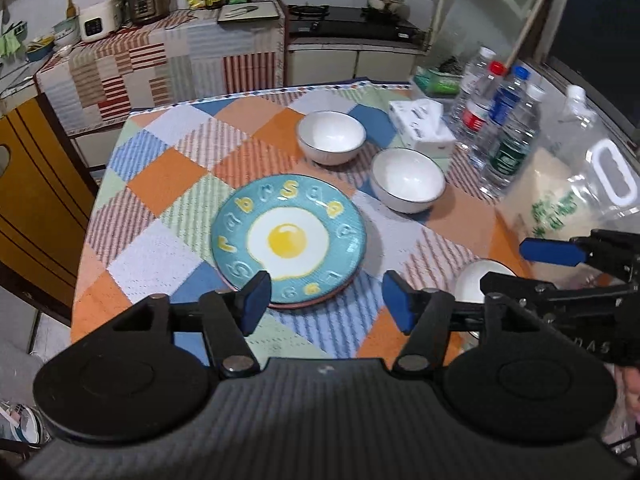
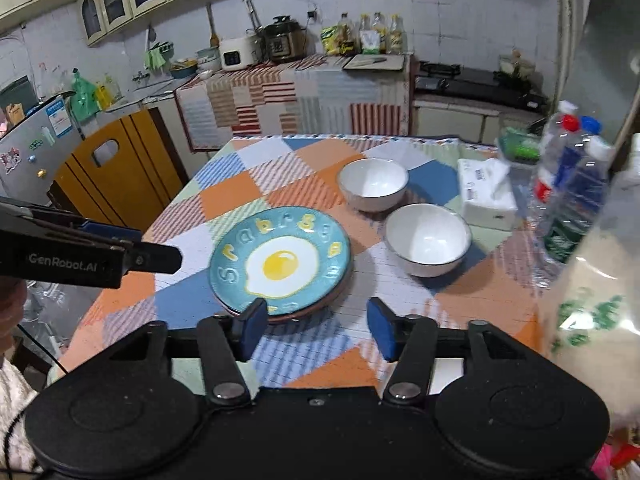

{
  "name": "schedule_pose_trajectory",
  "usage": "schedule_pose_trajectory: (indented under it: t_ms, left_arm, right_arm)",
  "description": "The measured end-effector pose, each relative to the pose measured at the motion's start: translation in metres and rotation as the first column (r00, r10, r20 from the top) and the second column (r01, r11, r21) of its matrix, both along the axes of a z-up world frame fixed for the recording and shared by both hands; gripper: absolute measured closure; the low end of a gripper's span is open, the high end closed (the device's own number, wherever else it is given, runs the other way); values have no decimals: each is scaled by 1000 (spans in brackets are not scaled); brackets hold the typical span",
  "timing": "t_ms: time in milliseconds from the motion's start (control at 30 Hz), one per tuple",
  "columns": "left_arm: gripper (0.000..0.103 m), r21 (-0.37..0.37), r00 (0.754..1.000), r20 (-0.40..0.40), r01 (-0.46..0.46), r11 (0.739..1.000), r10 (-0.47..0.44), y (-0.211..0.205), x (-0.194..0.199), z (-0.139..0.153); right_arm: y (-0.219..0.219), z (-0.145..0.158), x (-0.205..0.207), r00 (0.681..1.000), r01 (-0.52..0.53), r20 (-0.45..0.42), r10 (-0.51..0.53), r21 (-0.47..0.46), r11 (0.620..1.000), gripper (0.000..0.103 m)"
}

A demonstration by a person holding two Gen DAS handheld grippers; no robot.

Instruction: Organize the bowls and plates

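Observation:
A teal plate (image 1: pixel 288 240) (image 2: pixel 280 260) painted with a fried egg lies on the checked tablecloth, stacked on a pink-rimmed plate (image 1: pixel 308 303). Behind it to the right stand two empty white bowls, the far bowl (image 1: pixel 331 136) (image 2: pixel 374 184) and the near bowl (image 1: pixel 407 180) (image 2: pixel 428 238). A third white bowl (image 1: pixel 474 280) shows partly behind the right gripper. My left gripper (image 1: pixel 326 300) (image 2: pixel 156 246) hovers open over the plate's near edge, empty. My right gripper (image 2: pixel 318 326) (image 1: pixel 504 266) is open too, just right of the plates, holding nothing.
A tissue box (image 1: pixel 422 128), several water bottles (image 1: pixel 500 120) and a large clear bag of rice (image 1: pixel 580 184) crowd the table's right side. A yellow wooden cabinet (image 2: pixel 116 176) stands off the left edge. The kitchen counter and stove (image 1: pixel 344 20) are beyond.

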State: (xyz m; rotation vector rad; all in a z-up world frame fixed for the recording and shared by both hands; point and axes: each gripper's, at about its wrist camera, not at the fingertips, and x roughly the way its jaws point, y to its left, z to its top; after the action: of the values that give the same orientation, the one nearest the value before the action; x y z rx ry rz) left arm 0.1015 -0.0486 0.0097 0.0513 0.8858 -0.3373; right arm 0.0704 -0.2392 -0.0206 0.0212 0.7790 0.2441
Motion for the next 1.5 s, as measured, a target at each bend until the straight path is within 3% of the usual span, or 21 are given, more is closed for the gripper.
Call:
schedule_pose_trajectory:
  t_ms: [200, 367, 500, 633, 800, 1000, 1167, 1333, 1433, 1500]
  left_arm:
    - [30, 19, 998, -2, 63, 998, -63, -28, -24, -5]
    - [23, 30, 995, -20, 96, 995, -95, -50, -30, -20]
    - [22, 39, 993, -61, 106, 994, -104, -61, -26, -42]
    - [22, 40, 992, -89, 95, 995, -91, -63, -18, -67]
    - [22, -10, 993, -99, 67, 998, -67, -66, -7, -92]
    - [22, -52, 991, -93, 94, 994, -98, -86, 4, -113]
    - [23, -101, 988, -70, 134, 986, -141, -105, 13, -132]
    - [24, -119, 981, -116, 145, 982, -158, -121, 20, -151]
    - [35, -140, 972, -157, 155, 978, -177, -128, 24, -161]
    - [64, -167, 962, -193, 159, 973, -191, -131, 27, -166]
  right_arm:
    - [-30, 3, -22, 999, 31, -13, -32, -13, 999, 31]
    - [-52, -5, -37, 999, 23, -26, -23, -13, 1000, 28]
    - [-70, -27, -40, 997, 55, -62, -55, 3, 998, 28]
    - [-84, -50, -44, 995, 88, -38, -88, 8, 996, 28]
    - [-97, -77, -41, 992, 124, 7, -124, -27, 992, 28]
    - [-119, -101, -31, 972, 233, 14, -233, 47, 971, 28]
    - [-128, -117, -20, 954, 295, -66, -291, 55, 954, 28]
    - [-132, -131, -15, 942, 320, -139, -307, 81, 944, 34]
    - [-130, -138, -12, 940, 314, -165, -298, 78, 946, 42]
    - [-128, -143, -9, 933, 324, -191, -306, 73, 943, 54]
